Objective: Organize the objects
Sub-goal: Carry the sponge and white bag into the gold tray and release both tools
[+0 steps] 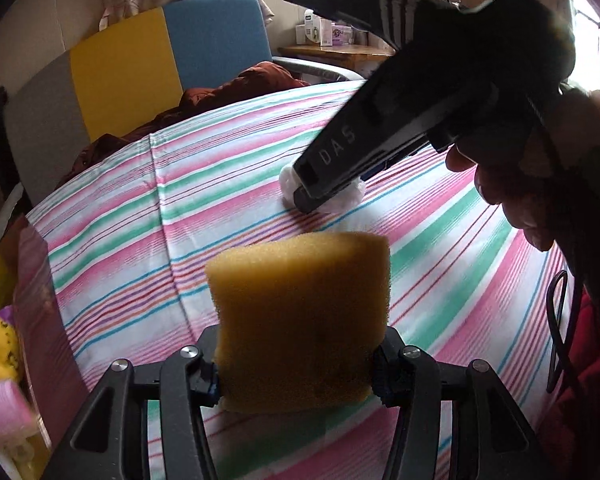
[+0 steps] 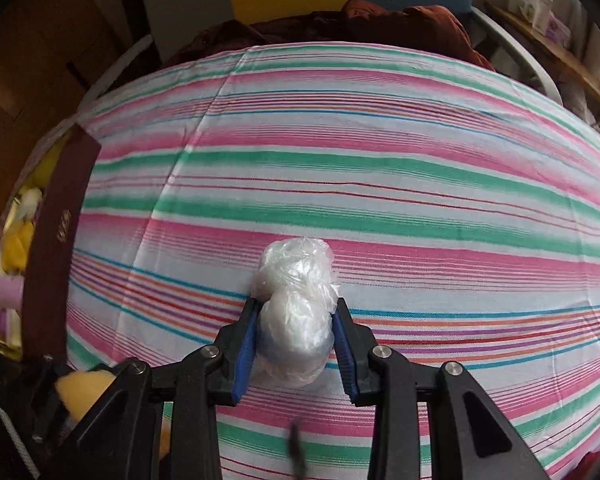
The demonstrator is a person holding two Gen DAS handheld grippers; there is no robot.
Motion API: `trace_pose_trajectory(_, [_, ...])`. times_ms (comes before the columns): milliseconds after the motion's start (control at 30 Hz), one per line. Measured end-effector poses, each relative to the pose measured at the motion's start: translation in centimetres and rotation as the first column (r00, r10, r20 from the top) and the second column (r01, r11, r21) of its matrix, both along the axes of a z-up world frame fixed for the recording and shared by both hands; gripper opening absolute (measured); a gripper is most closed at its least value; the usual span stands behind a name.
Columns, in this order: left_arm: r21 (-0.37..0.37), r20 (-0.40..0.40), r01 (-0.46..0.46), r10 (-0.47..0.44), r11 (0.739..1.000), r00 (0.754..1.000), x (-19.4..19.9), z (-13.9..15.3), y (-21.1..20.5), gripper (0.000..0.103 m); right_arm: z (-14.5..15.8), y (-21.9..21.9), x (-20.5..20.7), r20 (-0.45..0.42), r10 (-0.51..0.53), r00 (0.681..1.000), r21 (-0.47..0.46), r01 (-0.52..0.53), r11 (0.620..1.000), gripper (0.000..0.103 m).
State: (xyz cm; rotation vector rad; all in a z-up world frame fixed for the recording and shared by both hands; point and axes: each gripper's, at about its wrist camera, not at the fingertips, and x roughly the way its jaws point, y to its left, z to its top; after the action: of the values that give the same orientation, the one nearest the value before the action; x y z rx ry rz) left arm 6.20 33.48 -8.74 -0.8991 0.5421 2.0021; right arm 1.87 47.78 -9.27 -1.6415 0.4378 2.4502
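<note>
The sponge (image 1: 300, 320) sat between the left gripper's (image 1: 296, 384) fingers above the sheet (image 1: 220, 184), the plastic wad (image 2: 296, 312) beyond it, right gripper (image 2: 296, 344) clamping it.

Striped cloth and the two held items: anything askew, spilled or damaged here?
Nothing stands out. The left gripper squeezes the yellow sponge, which dents at the pads, as foam does. The right gripper clamps the crumpled plastic ball. The striped cloth shows only fold creases, no spill.
</note>
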Motion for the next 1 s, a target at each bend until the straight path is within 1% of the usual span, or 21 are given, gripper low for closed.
trace_pose_trajectory(133, [-0.011,-0.010,-0.002,0.002,1.000,1.000,0.7,0.3,-0.7,0.054,0.0,-0.5,0.0,0.000,0.009,1.000,0.023,-0.009,1.000,0.034])
trace_pose_trajectory(267, [-0.002,-0.004,0.001,-0.001,1.000,1.000,1.0,0.9,-1.8,0.054,-0.3,-0.8,-0.6,0.002,0.018,1.000,0.041,-0.018,0.999,0.034])
trace_pose_trajectory(467, [0.049,-0.032,0.002,0.000,0.999,0.999,1.1,3.5,-3.5,0.054,-0.3,-0.9,-0.5,0.005,0.017,1.000,0.057,-0.017,0.998,0.034])
trace_pose_trajectory(633, [0.098,-0.039,-0.021,0.025,0.995,0.999,0.5,5.8,-5.6,0.054,-0.4,-1.2,-0.6,0.010,0.021,1.000,0.082,-0.022,0.996,0.034])
trace_pose_trajectory(833, [0.172,-0.019,-0.092,0.097,0.981,0.995,-0.8,8.5,-10.1,0.054,-0.4,-2.2,-1.2,0.026,0.030,0.999,0.094,-0.032,0.995,0.034])
trace_pose_trajectory(900, [0.190,-0.014,-0.117,0.122,0.975,0.992,-0.9,9.1,-11.7,0.055,-0.3,-3.6,-1.8,0.035,0.052,0.998,0.087,-0.055,0.995,0.033])
trace_pose_trajectory(1000, [0.219,-0.005,-0.183,0.189,0.958,0.982,-2.1,9.8,-14.9,0.055,0.1,-6.1,-2.6,0.032,0.094,0.995,0.084,-0.096,0.992,0.033])
